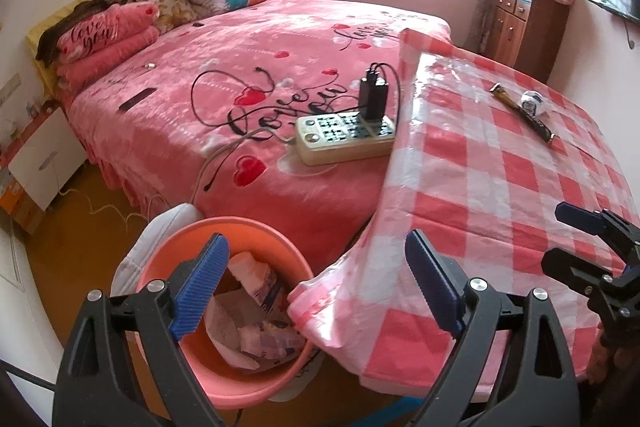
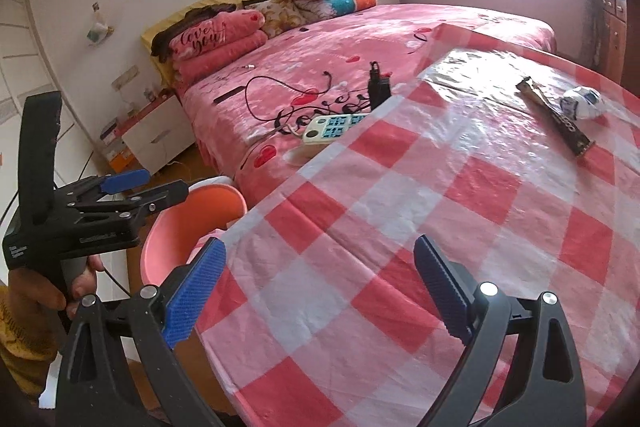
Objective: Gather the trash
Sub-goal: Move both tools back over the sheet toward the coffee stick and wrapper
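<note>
A salmon-pink bin (image 1: 168,259) stands on the floor beside the checked table (image 1: 500,187) and holds crumpled paper and wrappers (image 1: 256,315). My left gripper (image 1: 318,287) hangs open above the bin and the table's edge, with nothing between its blue pads. On the table's far side lie a long brown wrapper (image 2: 556,117) and a crumpled white-and-blue wrapper ball (image 2: 582,103). My right gripper (image 2: 318,293) is open and empty over the near part of the tablecloth, well short of both. The left gripper (image 2: 156,187) shows at the left, over the bin (image 2: 172,239), held by a hand.
A pink bed (image 1: 240,75) lies behind the table, with a power strip (image 1: 344,137), a plugged-in charger and cables near the table's edge. Folded blankets lie at the head. A wooden cabinet (image 1: 524,27) stands at the back right and a white nightstand (image 1: 44,163) at the left.
</note>
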The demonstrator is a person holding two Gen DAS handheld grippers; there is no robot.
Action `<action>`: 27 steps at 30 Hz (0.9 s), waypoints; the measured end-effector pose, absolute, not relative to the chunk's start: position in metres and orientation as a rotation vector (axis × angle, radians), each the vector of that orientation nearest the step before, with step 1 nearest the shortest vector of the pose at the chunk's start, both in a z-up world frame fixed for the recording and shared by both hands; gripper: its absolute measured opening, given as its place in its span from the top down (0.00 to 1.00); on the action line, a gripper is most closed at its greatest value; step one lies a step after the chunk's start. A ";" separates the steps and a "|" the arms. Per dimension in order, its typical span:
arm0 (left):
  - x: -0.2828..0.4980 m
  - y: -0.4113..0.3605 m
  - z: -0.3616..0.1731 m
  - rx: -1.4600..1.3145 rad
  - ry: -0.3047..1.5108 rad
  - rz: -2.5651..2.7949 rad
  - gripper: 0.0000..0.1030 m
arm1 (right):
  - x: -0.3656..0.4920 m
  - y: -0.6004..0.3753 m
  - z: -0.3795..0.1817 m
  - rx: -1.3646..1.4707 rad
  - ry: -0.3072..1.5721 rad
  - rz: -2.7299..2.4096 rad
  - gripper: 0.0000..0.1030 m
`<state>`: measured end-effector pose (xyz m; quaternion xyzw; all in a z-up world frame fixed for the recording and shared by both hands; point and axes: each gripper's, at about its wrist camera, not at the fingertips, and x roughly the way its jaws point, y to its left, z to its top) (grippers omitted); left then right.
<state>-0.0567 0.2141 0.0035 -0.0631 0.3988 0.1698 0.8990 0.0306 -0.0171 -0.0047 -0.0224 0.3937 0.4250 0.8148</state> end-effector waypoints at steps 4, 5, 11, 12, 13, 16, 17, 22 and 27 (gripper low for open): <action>-0.049 0.200 0.011 -0.103 0.819 0.334 0.12 | 0.038 -0.031 -0.007 -0.015 0.845 0.883 0.09; -0.047 0.197 0.013 -0.094 0.818 0.330 0.12 | 0.041 -0.036 -0.008 -0.004 0.846 0.876 0.09; -0.035 0.174 0.019 -0.042 0.816 0.301 0.12 | 0.053 -0.057 -0.010 0.043 0.849 0.842 0.09; -0.032 0.171 0.020 -0.036 0.816 0.296 0.12 | 0.054 -0.062 -0.010 0.051 0.847 0.836 0.09; -0.030 0.167 0.021 -0.028 0.815 0.291 0.12 | 0.056 -0.065 -0.010 0.055 0.846 0.831 0.09; -0.022 0.156 0.026 -0.010 0.811 0.274 0.12 | 0.061 -0.077 -0.010 0.071 0.840 0.812 0.09; -0.020 0.153 0.027 -0.005 0.808 0.269 0.12 | 0.063 -0.081 -0.010 0.075 0.838 0.806 0.09; -0.003 0.132 0.038 0.021 0.788 0.229 0.12 | 0.075 -0.106 -0.007 0.103 0.825 0.753 0.09; 0.019 0.102 0.049 0.049 0.766 0.170 0.12 | 0.089 -0.139 -0.003 0.147 0.813 0.699 0.09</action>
